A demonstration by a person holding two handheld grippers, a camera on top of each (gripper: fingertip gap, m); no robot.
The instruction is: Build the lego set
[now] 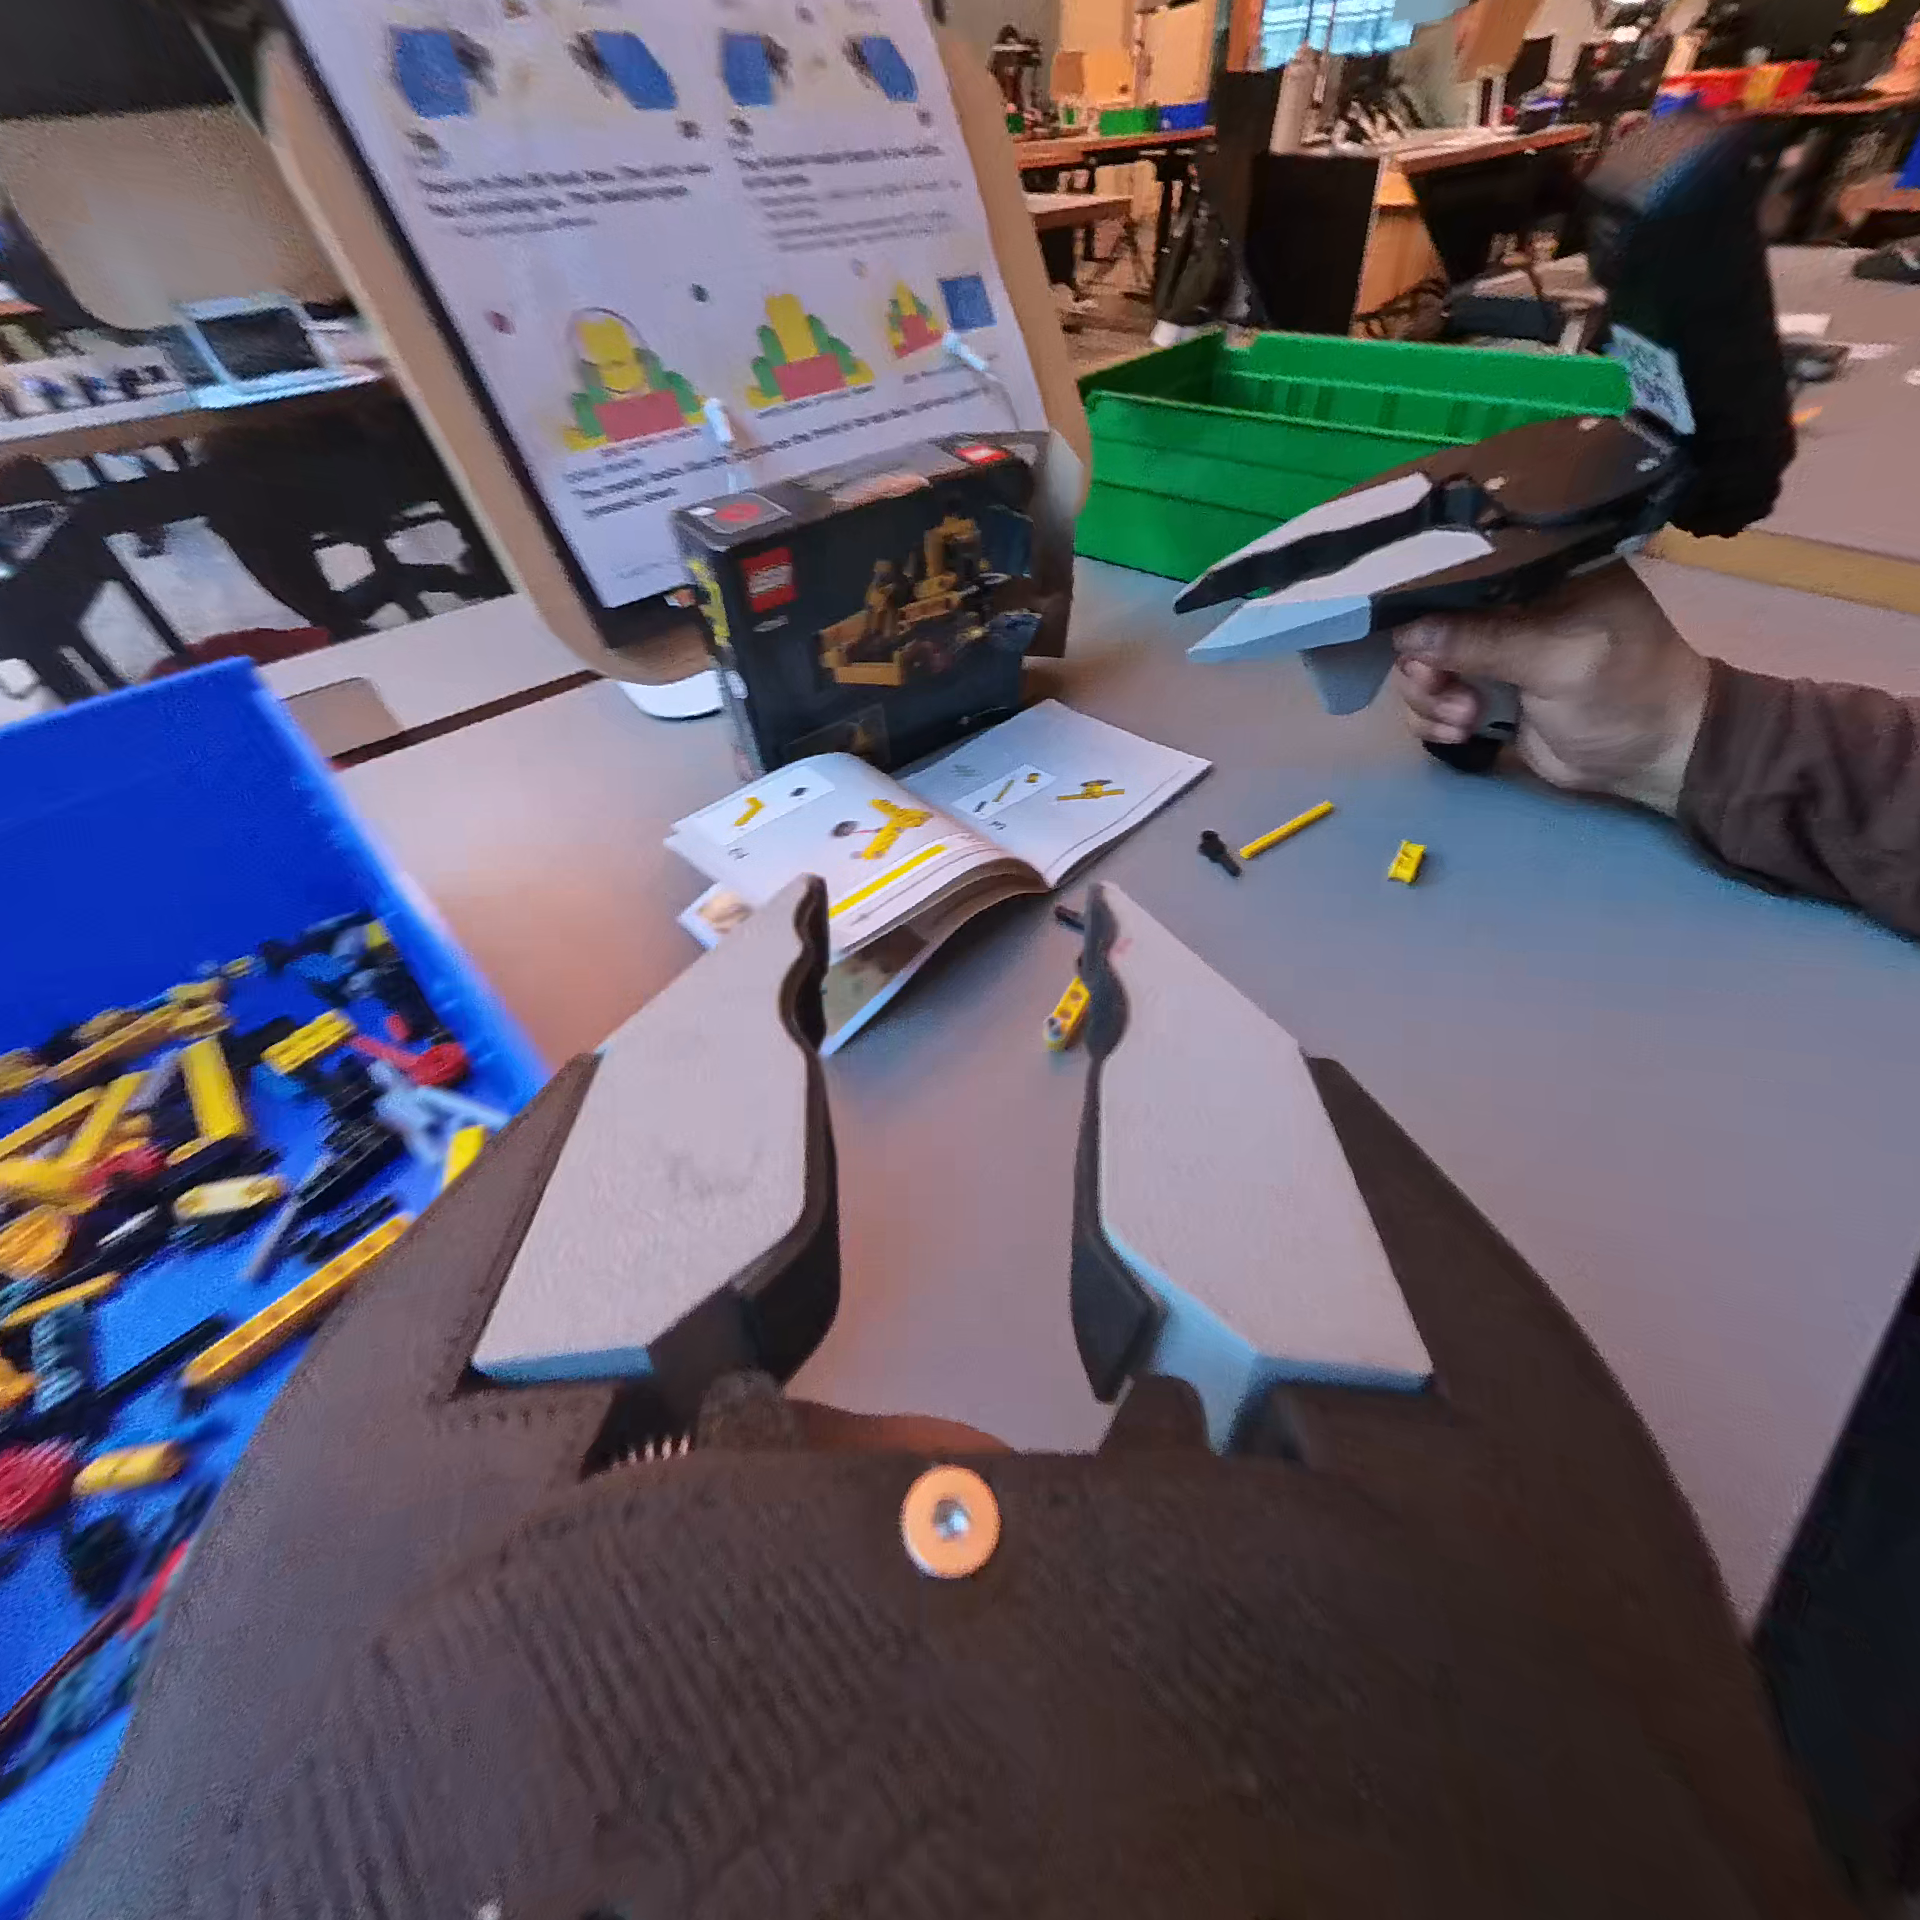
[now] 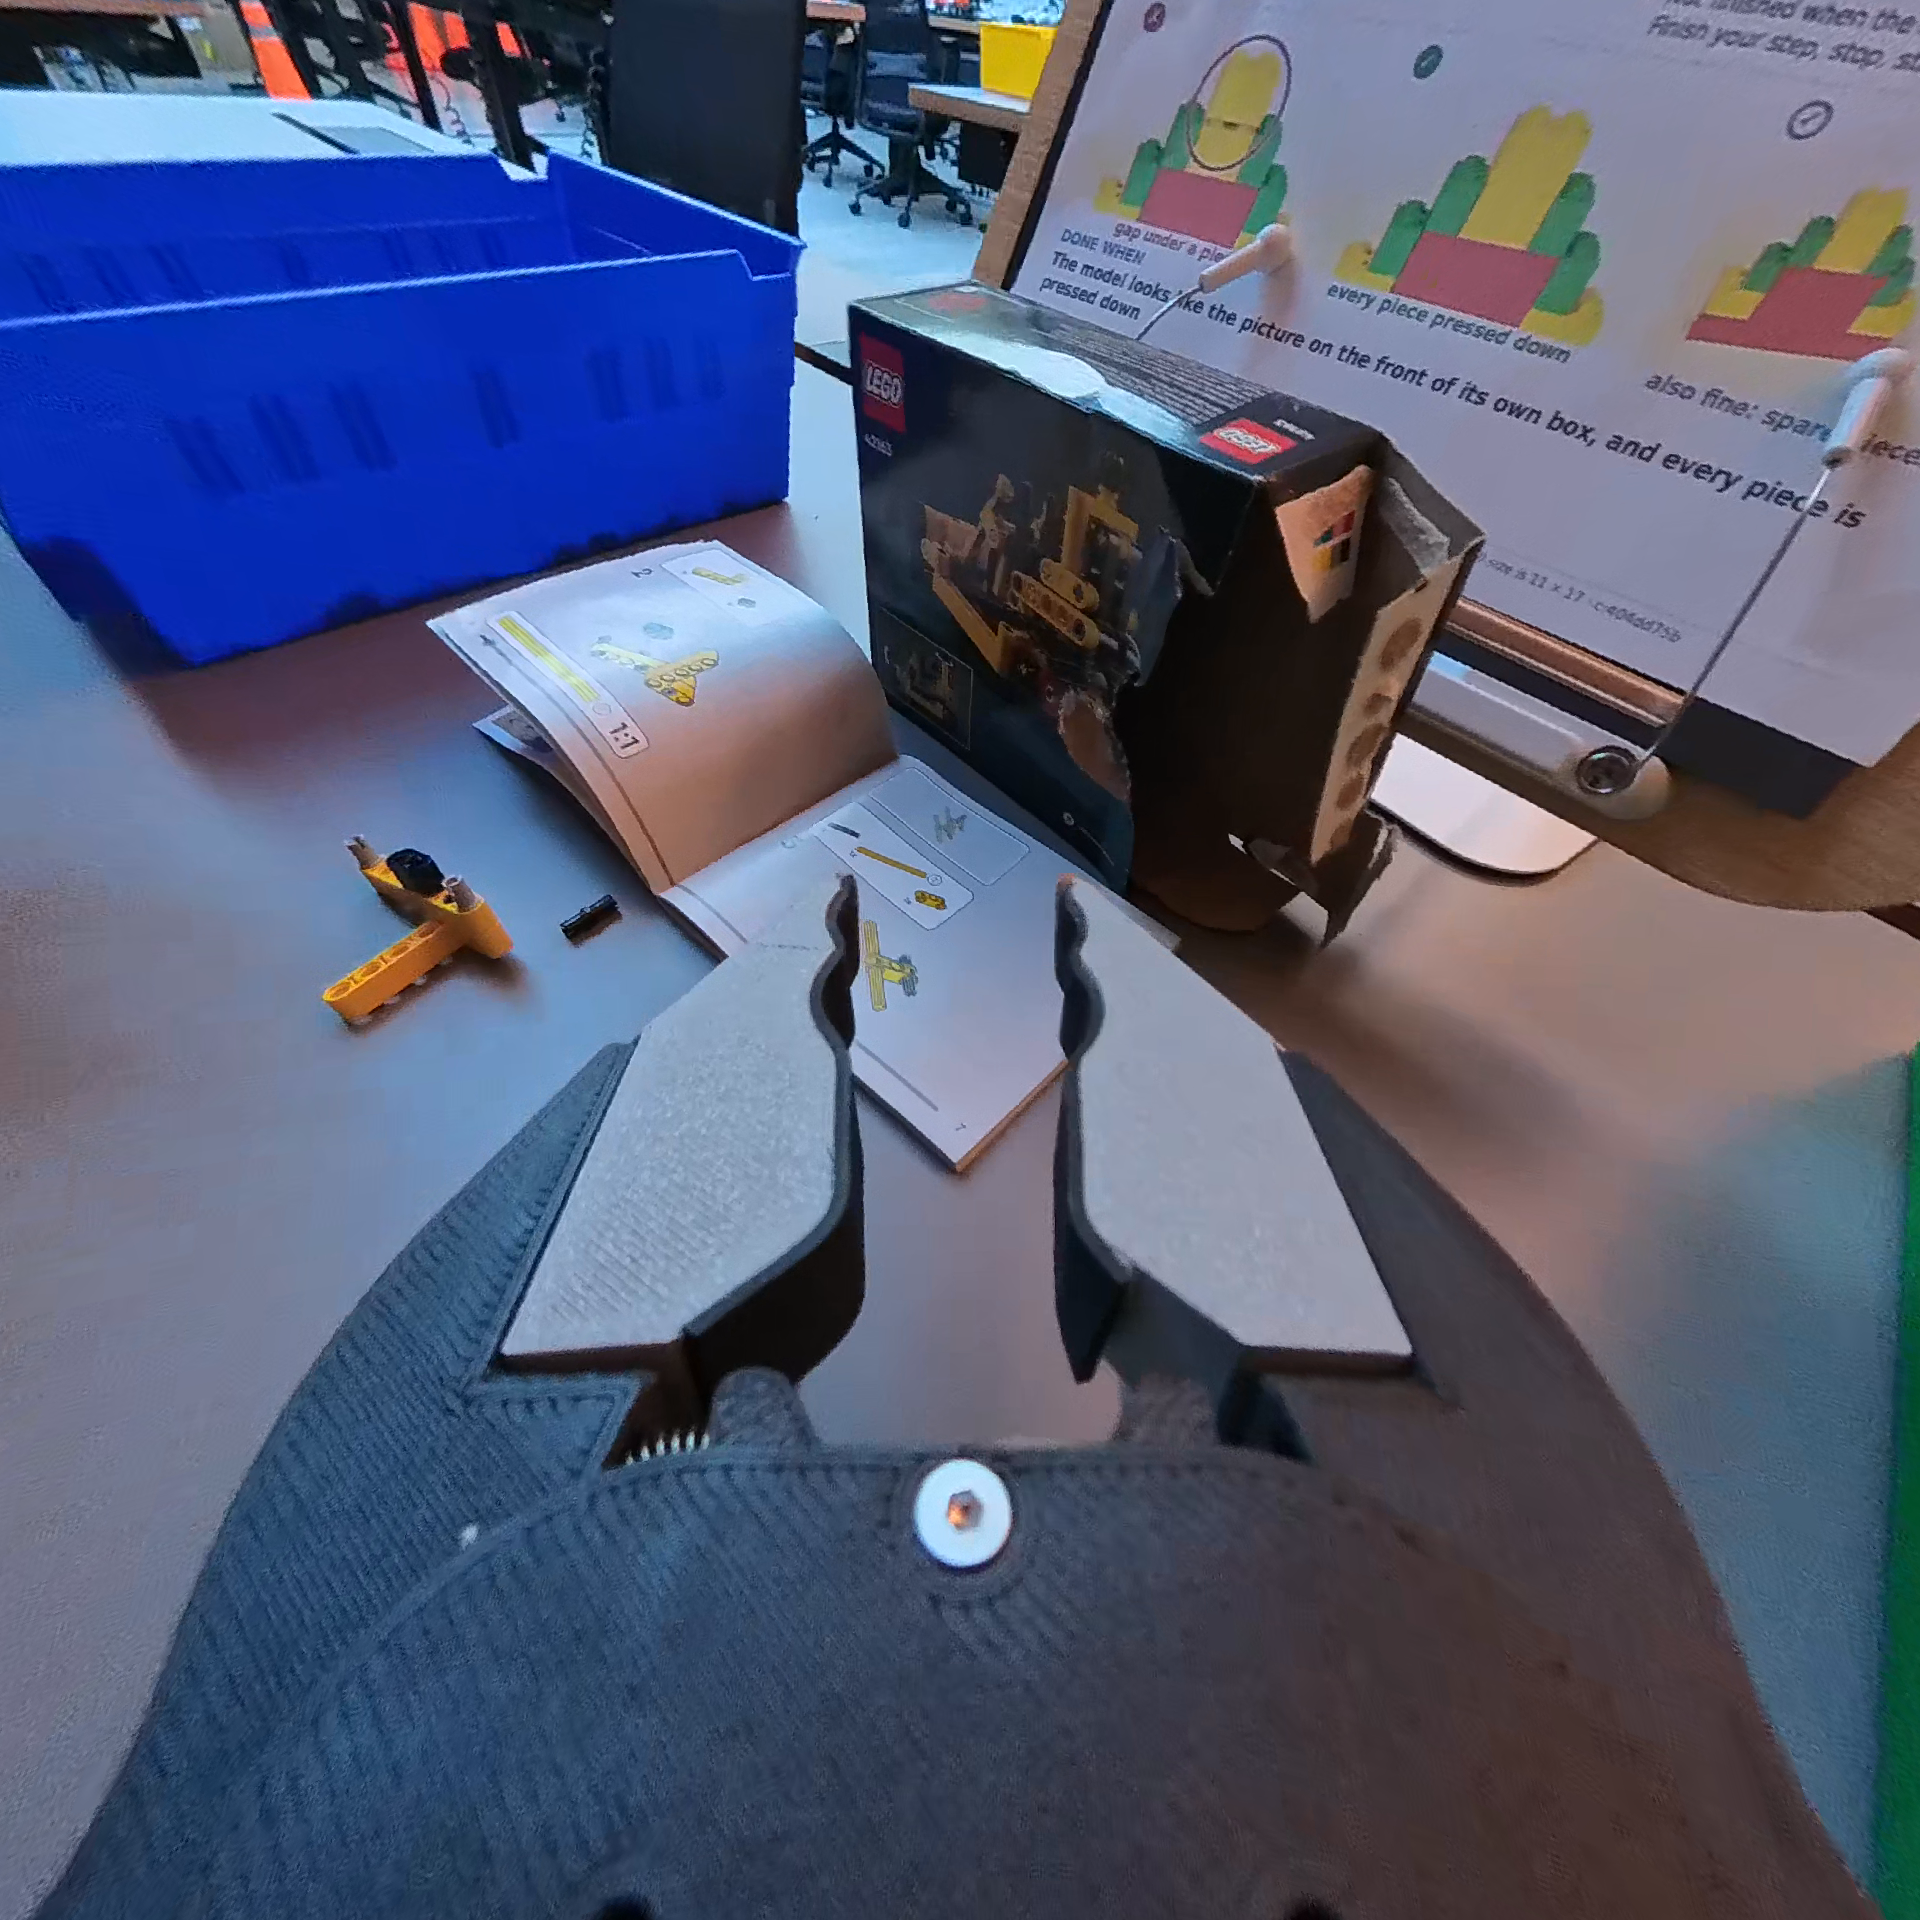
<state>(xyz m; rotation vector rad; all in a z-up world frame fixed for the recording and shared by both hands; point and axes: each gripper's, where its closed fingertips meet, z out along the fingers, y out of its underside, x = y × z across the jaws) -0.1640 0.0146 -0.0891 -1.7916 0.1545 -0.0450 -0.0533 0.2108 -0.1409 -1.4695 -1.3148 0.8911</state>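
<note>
- Yellow L-shaped lego assembly (image 2: 421, 935) lies flat on the dark worktop (image 2: 260, 1195), left of the open instruction booklet (image 2: 748, 748); one beam runs near-left, the other far-left, a black piece and two tan pins sit on the upper beam.
- Small black pin (image 2: 589, 916) lies just right of it, apart, long axis roughly left-right.
- Left wrist view: loose yellow axle (image 1: 1286, 829) points far-right, black pin (image 1: 1219, 852) at its near-left end, small yellow connector (image 1: 1405, 862) further right, all well apart from the assembly.
- Blue bin (image 1: 156, 831) at left holds mixed yellow, black and red parts.
- Black lego box (image 2: 1091, 582) stands upright behind the booklet; green bin (image 1: 1299, 436) far right.
- Left gripper (image 1: 951, 925) hovers above the worktop, jaws spread, nothing between them.
- Right gripper (image 2: 956, 914) over the booklet's near page, jaws spread, empty; a hand (image 1: 1538, 696) holds its handle.
</note>
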